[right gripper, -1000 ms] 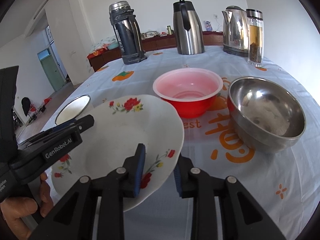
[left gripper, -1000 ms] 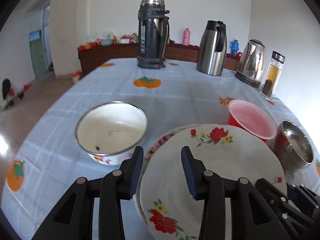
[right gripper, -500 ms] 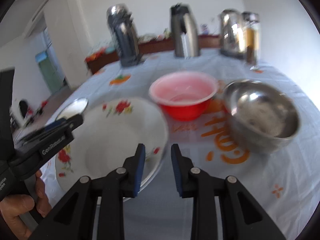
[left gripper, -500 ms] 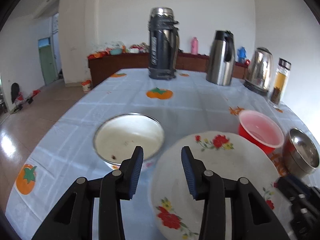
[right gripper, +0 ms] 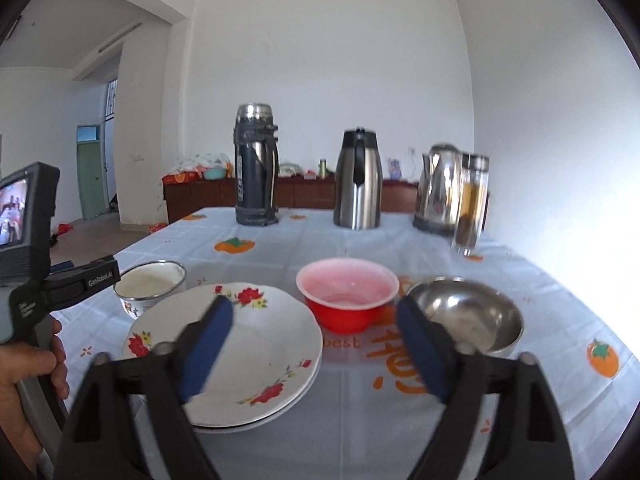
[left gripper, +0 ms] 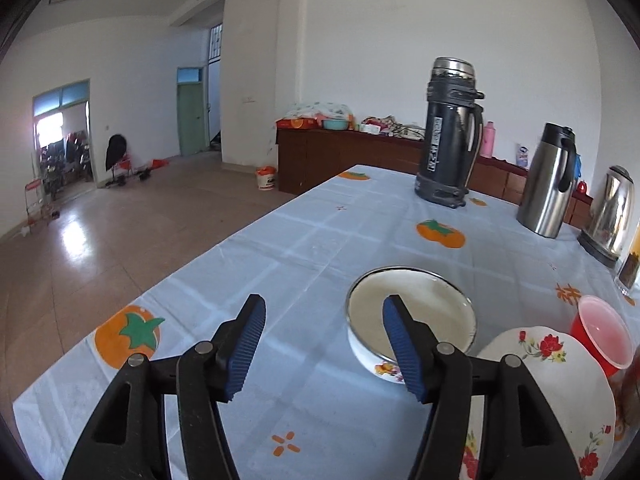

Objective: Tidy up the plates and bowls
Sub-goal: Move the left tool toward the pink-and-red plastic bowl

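A white floral plate (right gripper: 256, 344) lies stacked on another plate on the table; it also shows at the right of the left wrist view (left gripper: 560, 392). A white enamel bowl (left gripper: 412, 312) stands left of the plates (right gripper: 150, 286). A red bowl (right gripper: 347, 300) and a steel bowl (right gripper: 466, 318) stand to the right. My left gripper (left gripper: 324, 340) is open and empty, raised left of the enamel bowl. My right gripper (right gripper: 316, 344) is open and empty, raised above the plates.
A dark thermos (right gripper: 256, 168), a steel jug (right gripper: 358, 180), a kettle (right gripper: 438, 188) and a glass tea bottle (right gripper: 472, 204) stand at the table's far end. The table's left edge (left gripper: 200, 264) drops to the floor.
My right gripper let the floral plate down onto the other plate, opened wide and rose back. My left gripper opened wider and swung left and up, away from the plates.
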{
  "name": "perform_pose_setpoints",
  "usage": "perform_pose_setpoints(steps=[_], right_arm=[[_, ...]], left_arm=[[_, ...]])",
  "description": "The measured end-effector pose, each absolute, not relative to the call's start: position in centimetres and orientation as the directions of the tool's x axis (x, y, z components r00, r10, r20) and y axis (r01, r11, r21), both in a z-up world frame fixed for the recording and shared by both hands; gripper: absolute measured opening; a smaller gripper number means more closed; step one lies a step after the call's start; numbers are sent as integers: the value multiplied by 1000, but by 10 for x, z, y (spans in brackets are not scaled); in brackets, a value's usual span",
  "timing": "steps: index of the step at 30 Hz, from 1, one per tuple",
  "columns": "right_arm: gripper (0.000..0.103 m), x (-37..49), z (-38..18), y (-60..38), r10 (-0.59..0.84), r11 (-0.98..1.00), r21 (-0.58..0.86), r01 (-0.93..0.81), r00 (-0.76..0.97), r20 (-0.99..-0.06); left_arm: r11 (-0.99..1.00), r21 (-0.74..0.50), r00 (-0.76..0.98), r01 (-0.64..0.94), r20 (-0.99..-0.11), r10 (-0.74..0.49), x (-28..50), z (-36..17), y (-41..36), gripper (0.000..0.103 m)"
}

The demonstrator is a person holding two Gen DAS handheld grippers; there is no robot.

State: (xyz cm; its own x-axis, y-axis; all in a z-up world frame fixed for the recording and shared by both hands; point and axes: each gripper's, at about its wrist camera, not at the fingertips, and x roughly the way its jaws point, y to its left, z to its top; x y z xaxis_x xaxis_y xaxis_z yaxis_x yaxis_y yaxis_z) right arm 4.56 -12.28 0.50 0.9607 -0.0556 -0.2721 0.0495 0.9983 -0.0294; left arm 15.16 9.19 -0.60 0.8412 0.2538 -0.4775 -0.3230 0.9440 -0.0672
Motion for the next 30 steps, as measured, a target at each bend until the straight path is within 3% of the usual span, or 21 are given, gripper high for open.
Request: perform_pose_setpoints(steps=[8, 26, 30], right_arm=[[102, 48, 4, -124, -65, 998, -23, 61, 957, -282], [102, 48, 1, -123, -50, 999, -19, 47, 954, -296], [95, 40, 3, -125, -48, 999, -1, 49, 962, -270]], left_arm=[[958, -72, 845, -278, -492, 209, 143, -13, 89, 64], [965, -151, 874, -215, -470, 121, 126, -11, 87, 64], [950, -169, 858, -262, -491, 149, 125, -14, 97, 63]])
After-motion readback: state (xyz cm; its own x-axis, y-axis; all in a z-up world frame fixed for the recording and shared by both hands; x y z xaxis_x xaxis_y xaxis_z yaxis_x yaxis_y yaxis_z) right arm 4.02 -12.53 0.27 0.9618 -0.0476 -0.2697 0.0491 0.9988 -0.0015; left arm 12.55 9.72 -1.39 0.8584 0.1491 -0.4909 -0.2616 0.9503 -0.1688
